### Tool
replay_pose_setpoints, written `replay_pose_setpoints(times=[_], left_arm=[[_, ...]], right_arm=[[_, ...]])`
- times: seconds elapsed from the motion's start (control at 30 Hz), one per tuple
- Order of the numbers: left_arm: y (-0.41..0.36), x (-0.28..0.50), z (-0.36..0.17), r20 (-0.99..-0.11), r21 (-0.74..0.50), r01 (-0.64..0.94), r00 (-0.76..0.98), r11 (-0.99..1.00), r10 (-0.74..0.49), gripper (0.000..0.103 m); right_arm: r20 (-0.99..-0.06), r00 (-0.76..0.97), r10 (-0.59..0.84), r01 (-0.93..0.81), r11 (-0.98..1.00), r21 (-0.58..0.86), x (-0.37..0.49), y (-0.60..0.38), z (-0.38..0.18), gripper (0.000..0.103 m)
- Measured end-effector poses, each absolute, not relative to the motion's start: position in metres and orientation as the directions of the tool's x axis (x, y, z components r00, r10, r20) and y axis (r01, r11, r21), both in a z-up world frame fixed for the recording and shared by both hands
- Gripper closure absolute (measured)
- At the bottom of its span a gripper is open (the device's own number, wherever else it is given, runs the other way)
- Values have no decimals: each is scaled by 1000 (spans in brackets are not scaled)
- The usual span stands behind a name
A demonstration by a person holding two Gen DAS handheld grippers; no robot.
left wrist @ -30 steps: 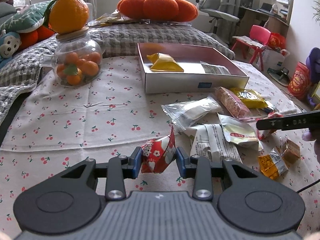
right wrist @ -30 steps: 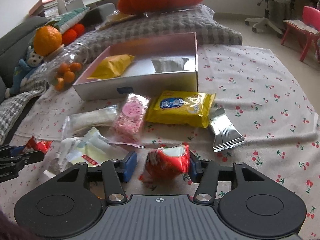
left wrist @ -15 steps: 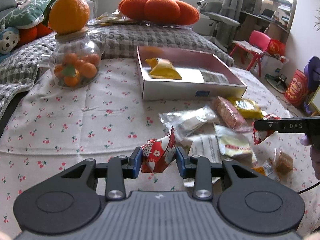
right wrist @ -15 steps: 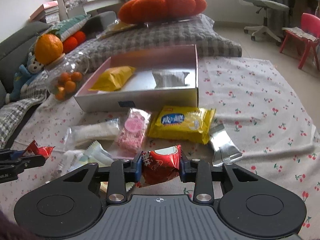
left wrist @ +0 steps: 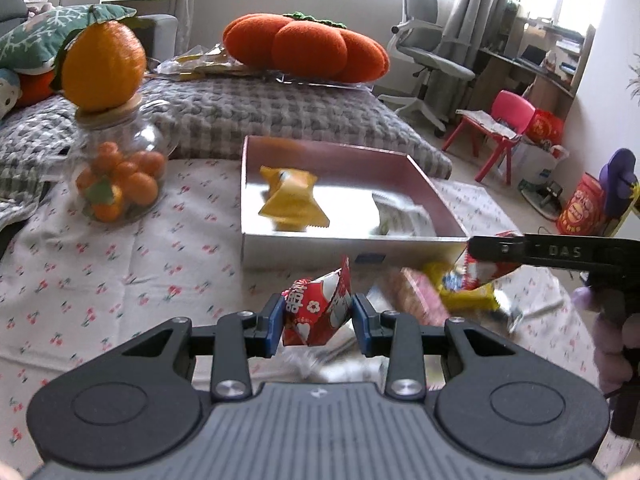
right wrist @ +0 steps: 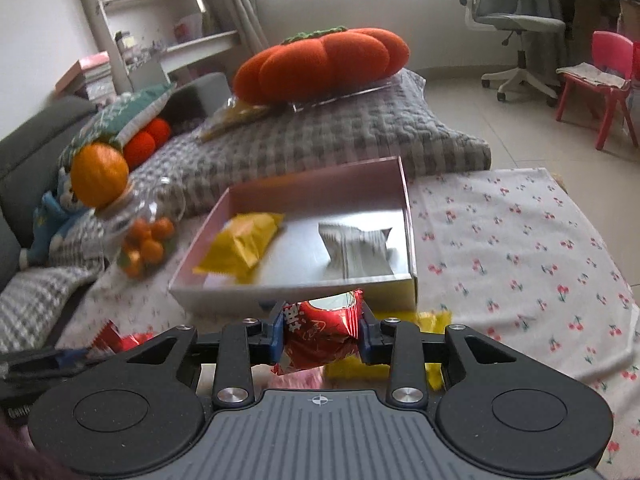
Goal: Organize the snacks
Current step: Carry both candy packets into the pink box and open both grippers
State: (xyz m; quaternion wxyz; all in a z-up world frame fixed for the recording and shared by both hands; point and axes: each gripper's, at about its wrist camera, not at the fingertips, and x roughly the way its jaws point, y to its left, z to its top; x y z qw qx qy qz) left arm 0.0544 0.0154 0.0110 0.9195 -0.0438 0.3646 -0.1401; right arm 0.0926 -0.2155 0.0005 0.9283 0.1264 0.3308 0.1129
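Observation:
My left gripper (left wrist: 316, 316) is shut on a red snack packet (left wrist: 320, 308) and holds it above the cloth, short of the pink box (left wrist: 304, 248). My right gripper (right wrist: 322, 332) is shut on another red snack packet (right wrist: 320, 334), just before the box's near wall (right wrist: 288, 296). The right gripper also shows from the side in the left wrist view (left wrist: 480, 258). The box holds a yellow packet (left wrist: 292, 200) and a silver packet (right wrist: 354, 250). Loose snacks, a pink packet (left wrist: 416, 296) and a yellow one (left wrist: 464, 294), lie on the cloth in front of the box.
A glass jar of small oranges (left wrist: 116, 176) with a big orange on its lid (left wrist: 102, 66) stands left of the box. A grey blanket (left wrist: 272, 116) and an orange pumpkin cushion (left wrist: 304, 48) lie behind. A cherry-print cloth (right wrist: 520, 240) covers the table.
Both grippers have lifted with their red packets and moved forward toward the box. The loose snacks now lie lower and closer under the grippers.

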Motion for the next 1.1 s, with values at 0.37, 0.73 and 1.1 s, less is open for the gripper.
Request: replay_pose_setpoints(times=[0.37,0.73,1.1], left_arm=[[-7,100,15,-641,-220,192,711,957,-290,70],[-11,151,-4,-657,-251,184,689,950,-306,70],[-23,172,-18,-679,-226,222,662,948,-317,70]], right_arm=[[-584,765,270,-50,930,364,136,-216,-1,69],[-597,744,299,-7,898,441,170,-215,-17,69],[-616,729,300,9,895,447,183,-215,-31,67]])
